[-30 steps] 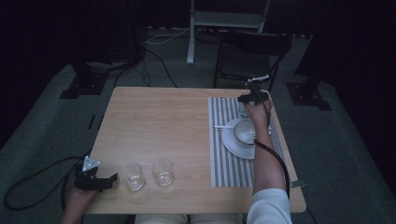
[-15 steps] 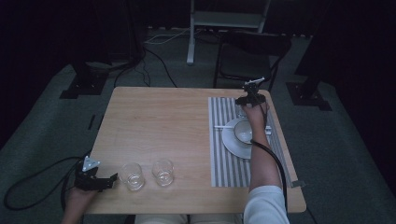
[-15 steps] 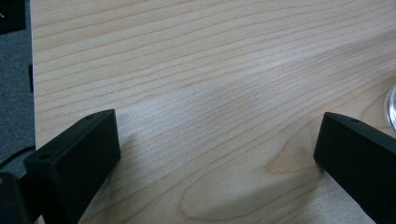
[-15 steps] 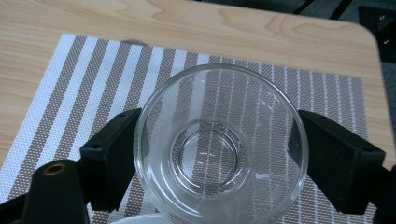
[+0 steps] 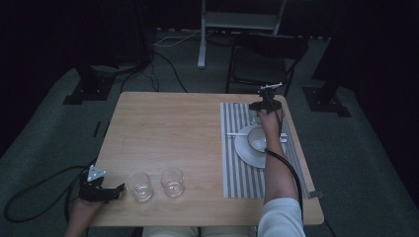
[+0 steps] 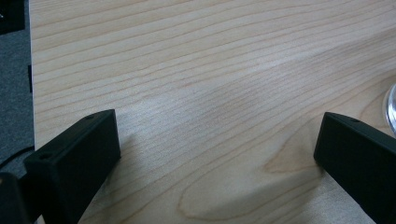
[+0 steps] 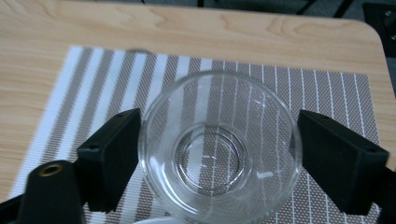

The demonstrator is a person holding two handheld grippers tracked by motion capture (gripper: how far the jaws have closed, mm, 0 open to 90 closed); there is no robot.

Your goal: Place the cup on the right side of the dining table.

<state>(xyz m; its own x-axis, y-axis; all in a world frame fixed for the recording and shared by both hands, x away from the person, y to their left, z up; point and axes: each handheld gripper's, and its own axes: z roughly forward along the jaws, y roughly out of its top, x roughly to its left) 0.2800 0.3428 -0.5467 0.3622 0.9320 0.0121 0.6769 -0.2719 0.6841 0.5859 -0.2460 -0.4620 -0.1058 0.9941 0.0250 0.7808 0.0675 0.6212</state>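
A clear glass (image 7: 219, 149) stands on the striped placemat (image 7: 93, 84), just past a white plate (image 5: 247, 150) that holds a white bowl (image 5: 257, 139). My right gripper (image 7: 219, 140) is shut on this glass, one black jaw against each side. From the high view, the right gripper (image 5: 266, 104) is at the mat's far end. My left gripper (image 6: 219, 135) is open over bare wood at the table's near left corner. In the high view the left gripper (image 5: 114, 190) points at the nearer of two empty glasses (image 5: 139, 186) (image 5: 173, 181).
A thin white utensil (image 5: 237, 133) lies on the placemat (image 5: 242, 173) left of the plate. The table's left edge (image 6: 31, 93) is close to the left gripper. A chair (image 5: 264, 59) stands behind the table's far right side. A glass rim (image 6: 391, 105) shows at the right edge.
My right gripper has shifted slightly toward the person with the glass between its jaws. The left gripper and the two near glasses have not moved.
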